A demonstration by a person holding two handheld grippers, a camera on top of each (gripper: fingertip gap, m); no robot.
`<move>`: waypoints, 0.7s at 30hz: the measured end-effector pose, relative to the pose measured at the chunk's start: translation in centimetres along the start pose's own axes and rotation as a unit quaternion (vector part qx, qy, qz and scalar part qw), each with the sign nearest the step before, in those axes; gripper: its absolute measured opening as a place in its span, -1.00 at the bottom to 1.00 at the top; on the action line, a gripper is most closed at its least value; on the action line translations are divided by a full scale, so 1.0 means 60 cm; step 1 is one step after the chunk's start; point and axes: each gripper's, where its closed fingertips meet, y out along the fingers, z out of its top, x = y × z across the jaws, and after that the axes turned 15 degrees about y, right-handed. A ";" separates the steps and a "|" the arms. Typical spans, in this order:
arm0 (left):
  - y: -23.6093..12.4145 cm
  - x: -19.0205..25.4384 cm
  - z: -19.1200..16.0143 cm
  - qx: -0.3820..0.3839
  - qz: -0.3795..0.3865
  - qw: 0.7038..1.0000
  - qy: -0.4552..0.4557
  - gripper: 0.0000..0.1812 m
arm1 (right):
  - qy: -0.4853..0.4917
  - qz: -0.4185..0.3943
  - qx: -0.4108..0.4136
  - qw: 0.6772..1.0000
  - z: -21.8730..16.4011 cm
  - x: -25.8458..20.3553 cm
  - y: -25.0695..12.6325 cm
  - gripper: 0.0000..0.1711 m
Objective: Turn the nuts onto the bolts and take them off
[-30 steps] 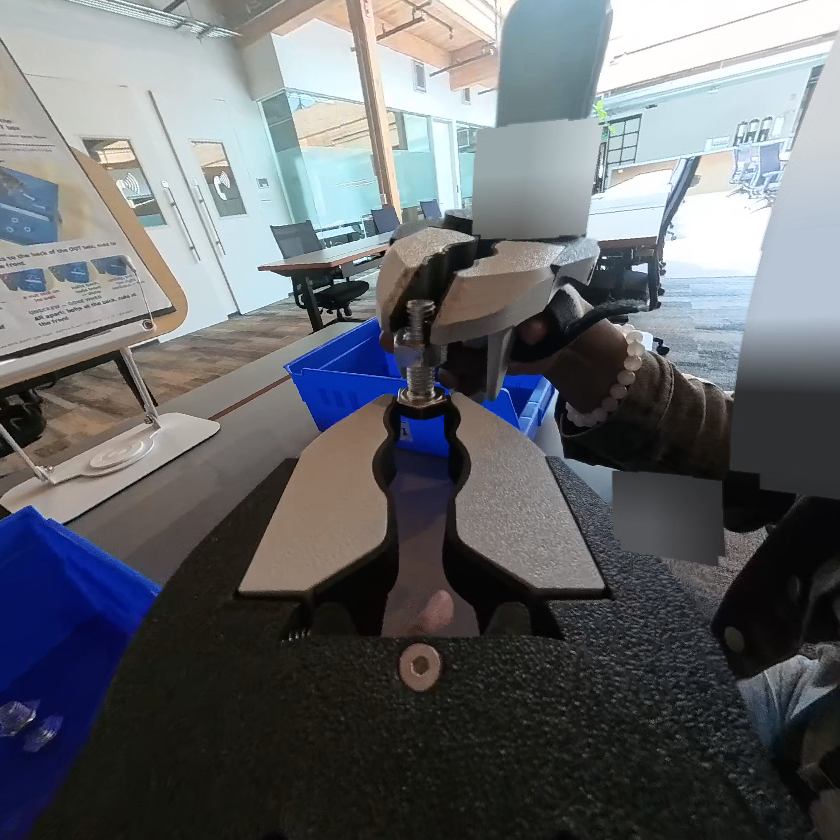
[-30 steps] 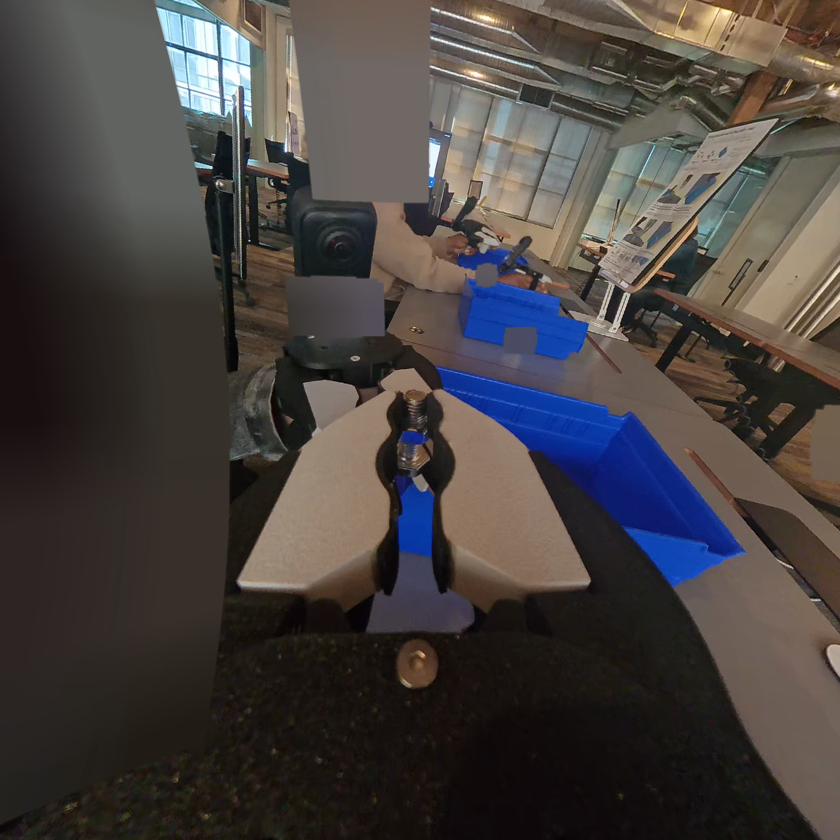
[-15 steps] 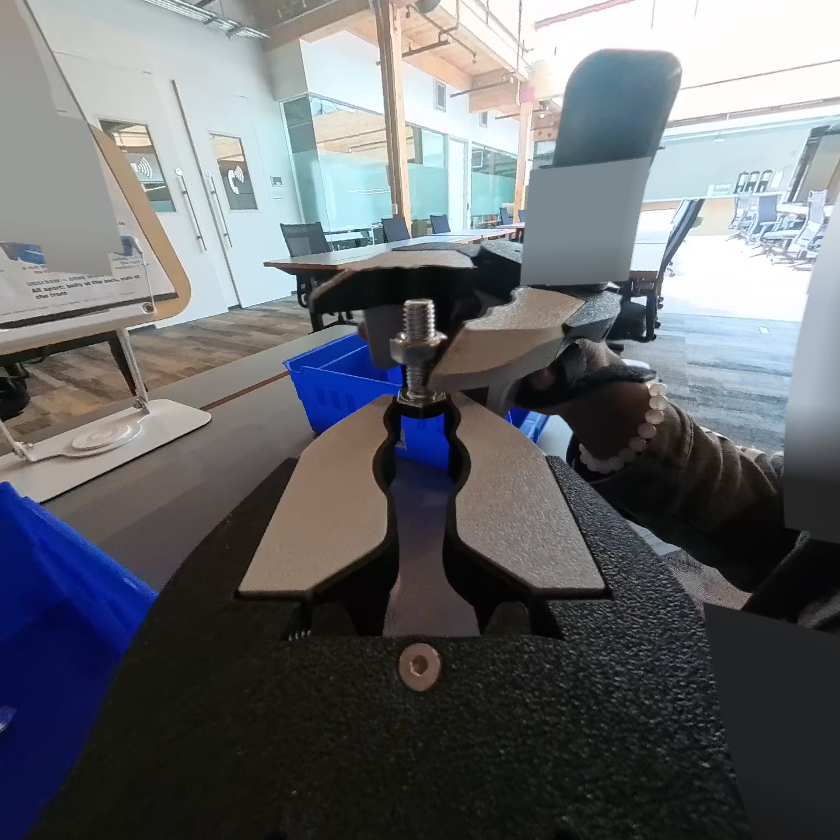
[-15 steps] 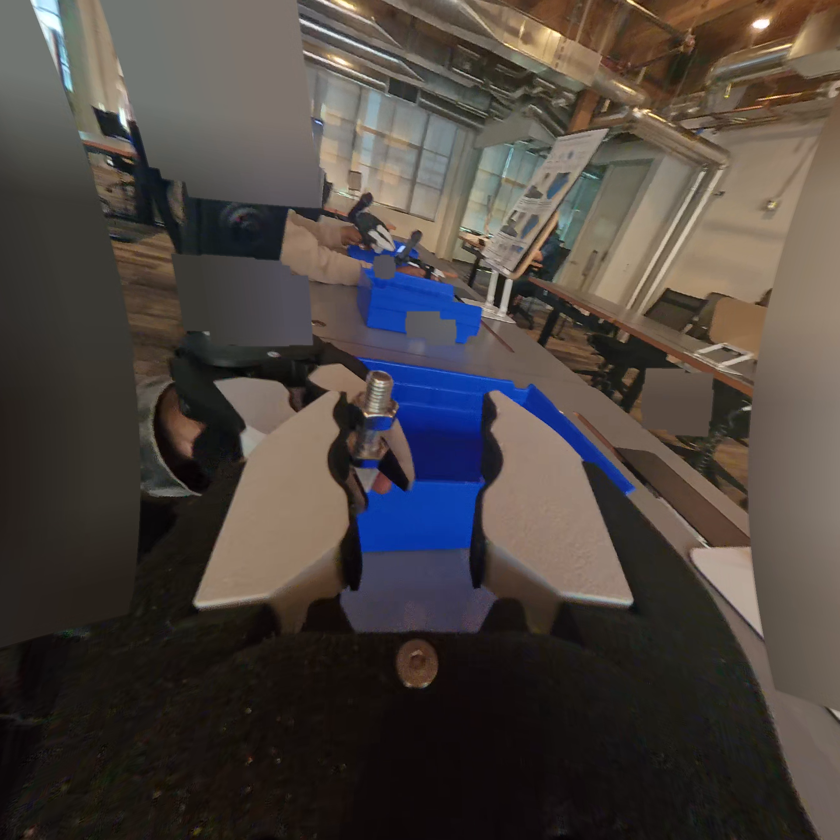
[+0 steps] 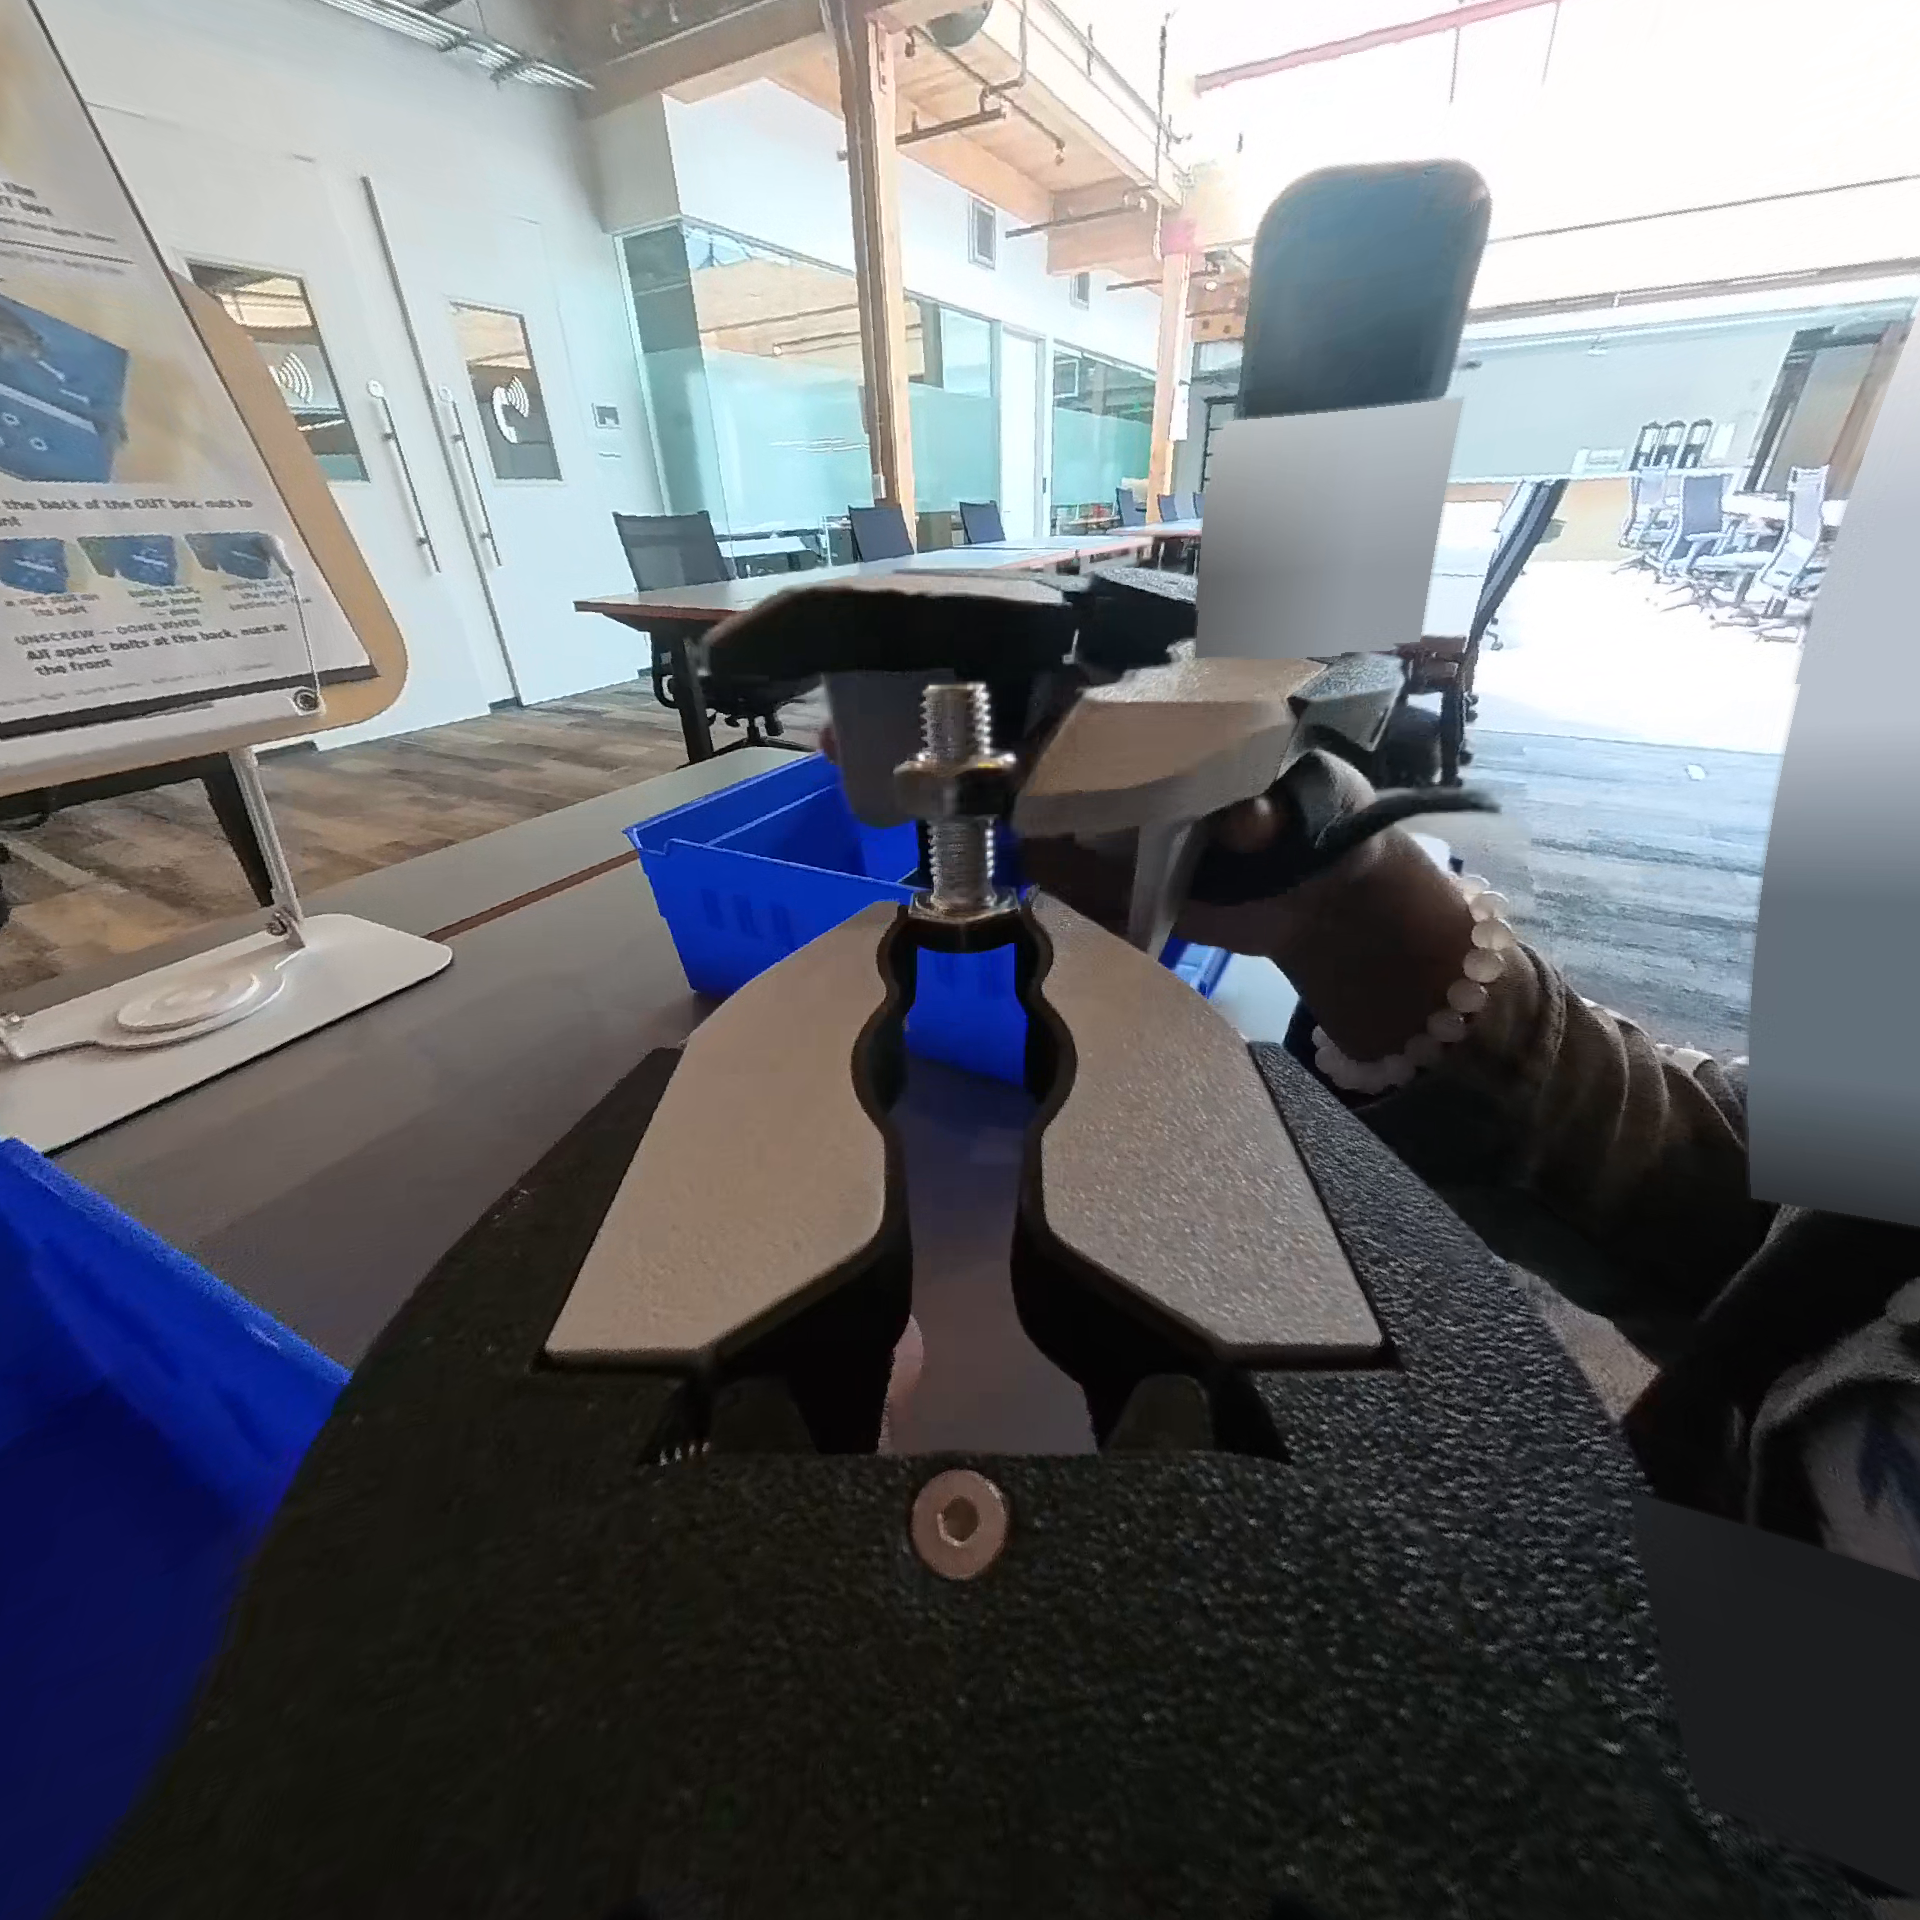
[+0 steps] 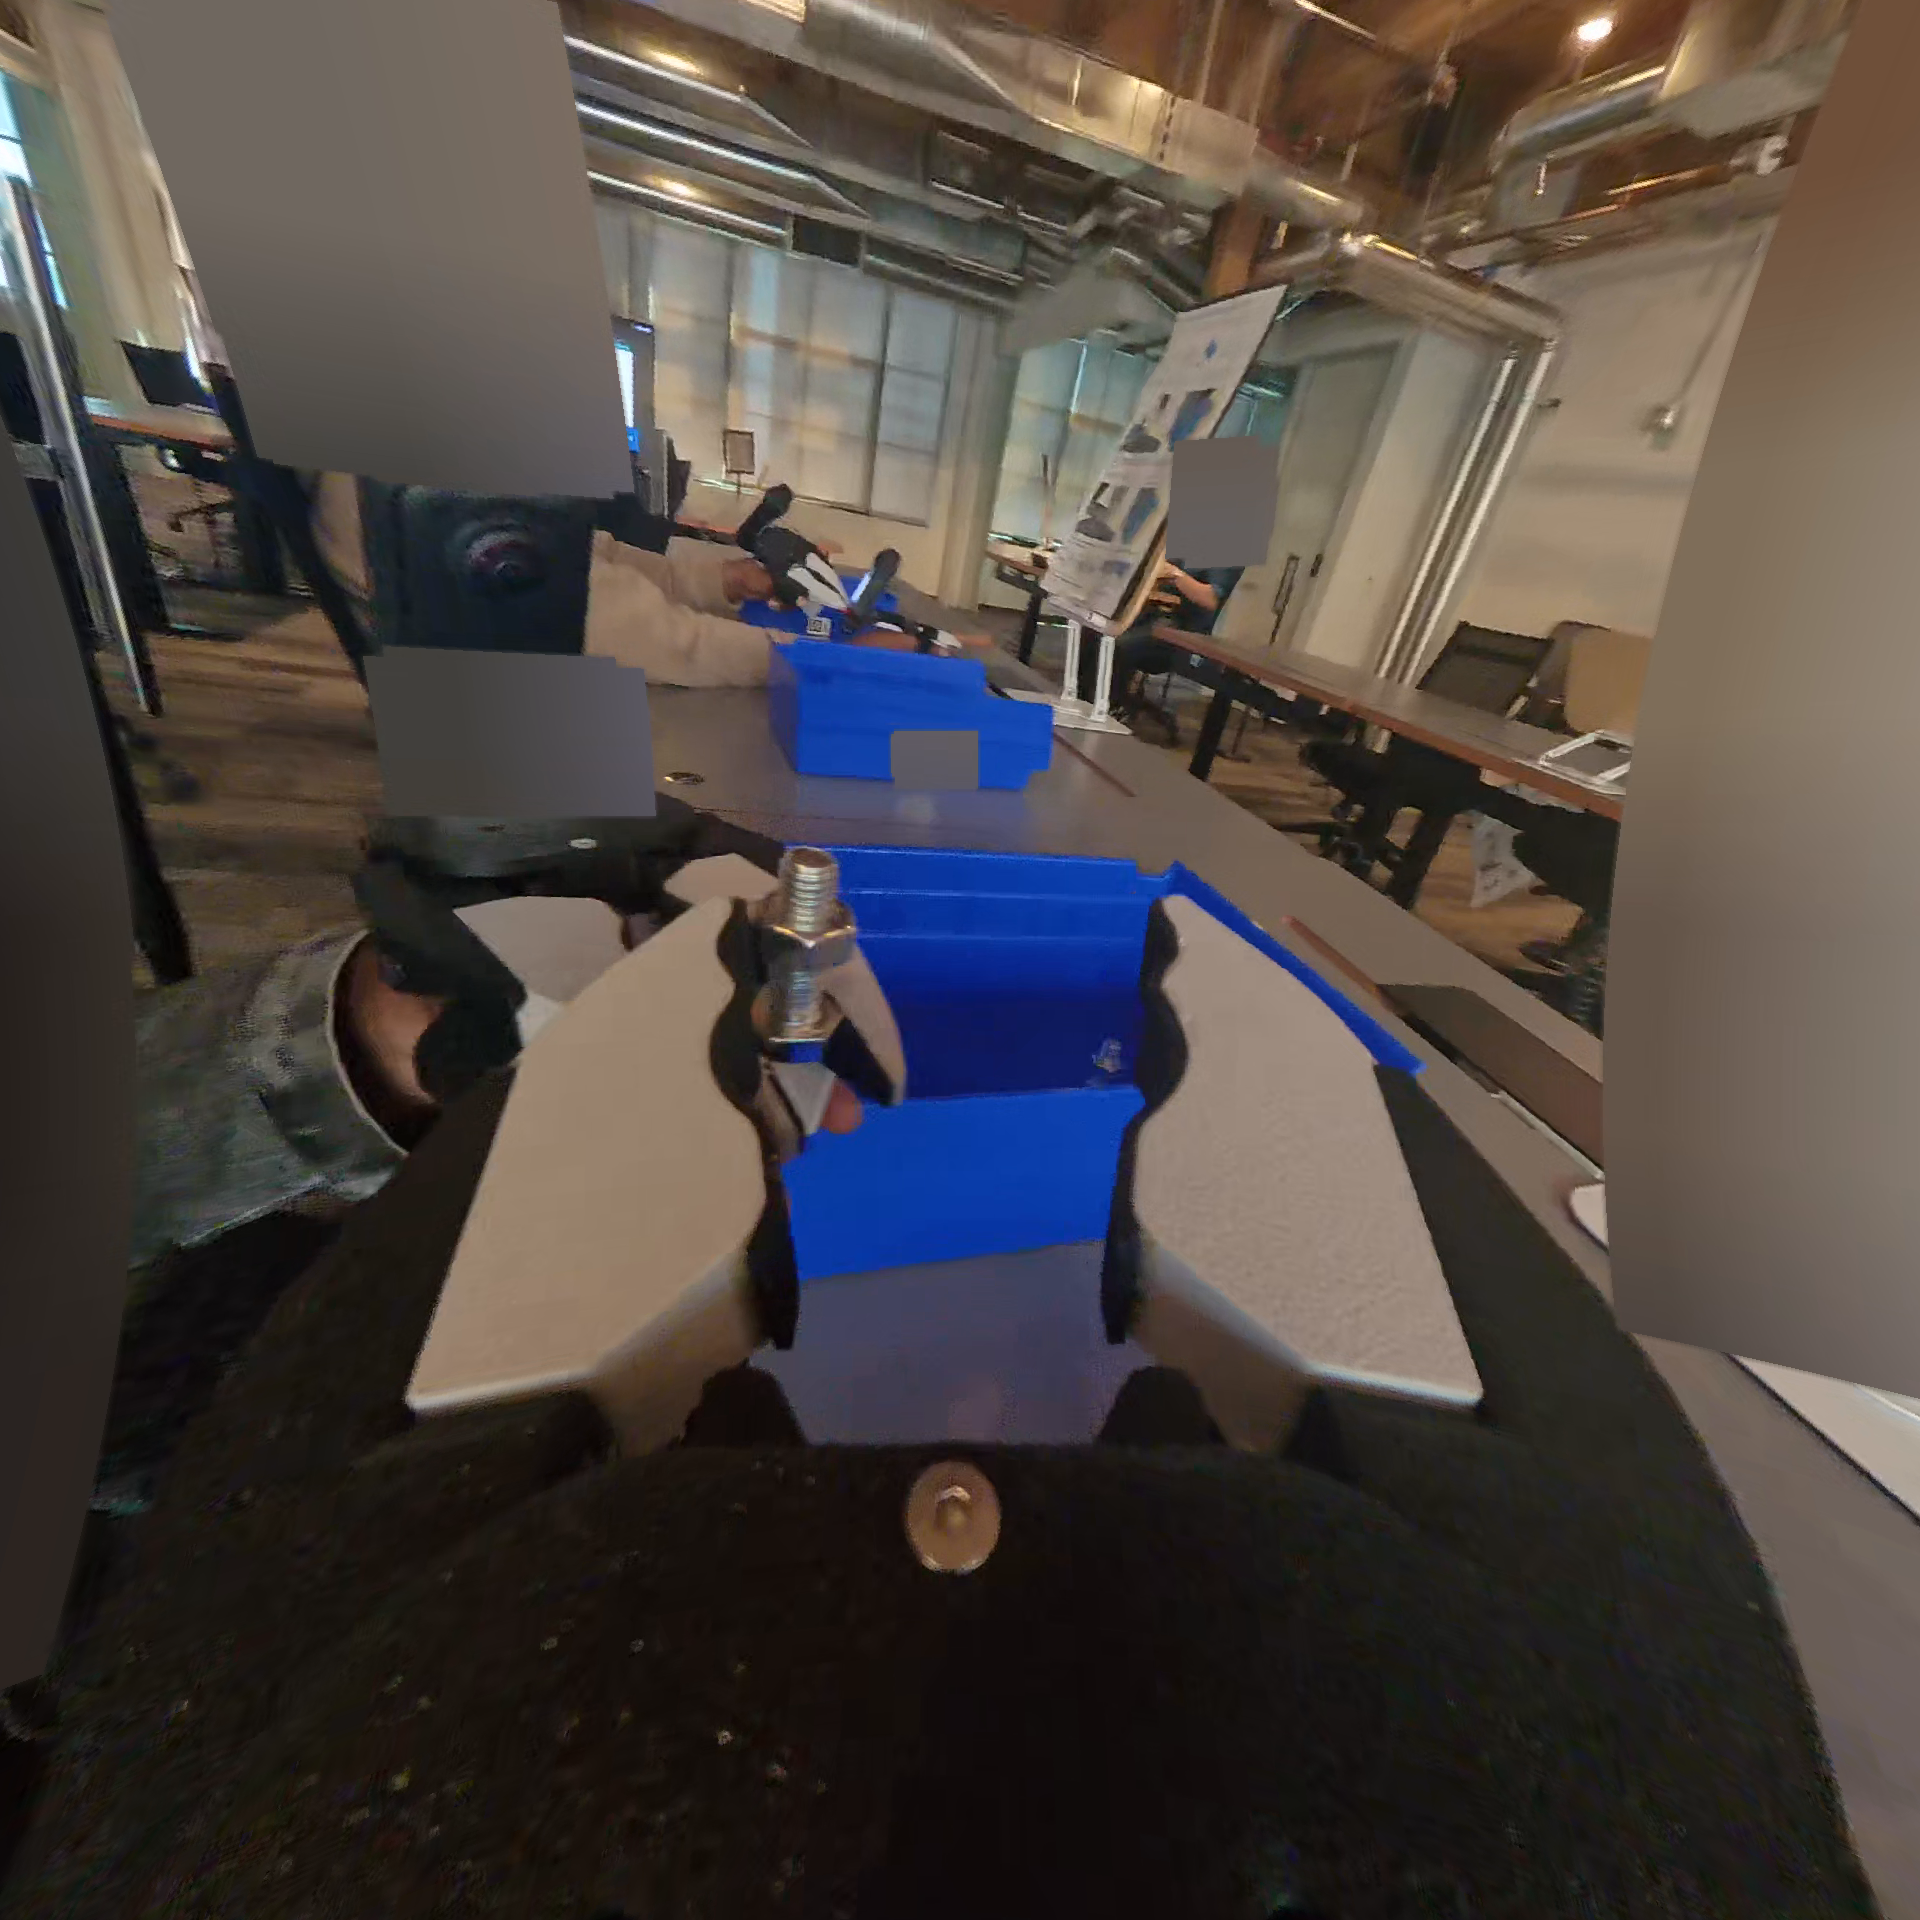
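Surface (image 5: 436,1049) carrying blue bin (image 5: 769,894) behind tools.

Left tool (image 5: 961,930) staying clamped on bolt (image 5: 958,810) head, shank standing upright above bin.

Right tool (image 6: 951,997) now gaping wide; second ago it was closed around nut (image 5: 956,777). Nut sitting mid-thread, left finger (image 6: 623,1091) just beside it, right finger well clear.

Judgement: releasing to re-grip for next turn; whether nut is going on or coming off, cannot tell.

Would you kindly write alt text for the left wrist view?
The left hand-held gripper clamps the head of an upright bolt with a nut partway up. The right hand-held gripper sits open around the nut, above a blue bin.
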 end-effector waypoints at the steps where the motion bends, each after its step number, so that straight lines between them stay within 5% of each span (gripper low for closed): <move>1: -0.003 -0.004 0.002 0.005 0.003 1.000 -0.009 -0.81 | 0.009 0.003 -0.001 1.000 0.002 0.005 -0.010 -0.15; 2: -0.006 -0.006 0.005 0.011 -0.001 1.000 -0.014 -0.81 | 0.022 -0.006 0.006 1.000 0.005 0.016 -0.024 -0.31; 3: -0.009 -0.008 0.005 0.013 -0.001 1.000 -0.019 -0.81 | 0.028 -0.021 0.023 0.999 0.012 0.030 -0.038 -0.68; 5: -0.009 -0.011 0.001 0.006 0.001 1.000 -0.017 -0.81 | 0.032 -0.014 0.035 0.999 0.015 0.033 -0.053 -0.84; 9: 0.001 -0.006 -0.005 0.001 -0.007 1.000 -0.016 -0.81 | 0.035 0.027 -0.004 0.999 0.001 -0.003 -0.023 -0.35; 12: 0.006 -0.001 -0.005 0.005 -0.013 1.000 -0.018 -0.81 | 0.032 0.028 -0.019 0.999 -0.006 -0.013 -0.001 -0.18; 16: 0.001 -0.005 -0.001 0.012 -0.012 1.000 -0.024 -0.81 | 0.047 -0.004 -0.010 0.999 -0.001 0.018 -0.019 -0.26; 17: -0.002 -0.005 0.001 0.016 -0.015 0.999 -0.028 -0.81 | 0.055 -0.024 0.005 0.998 0.005 0.034 -0.032 -0.63; 18: -0.003 -0.008 0.001 0.015 -0.011 0.999 -0.029 -0.81 | 0.056 -0.032 0.021 0.998 0.011 0.043 -0.043 -0.78; 21: -0.002 -0.008 -0.002 0.009 -0.011 1.000 -0.025 -0.81 | 0.061 0.002 0.011 0.998 0.009 0.025 -0.042 -0.67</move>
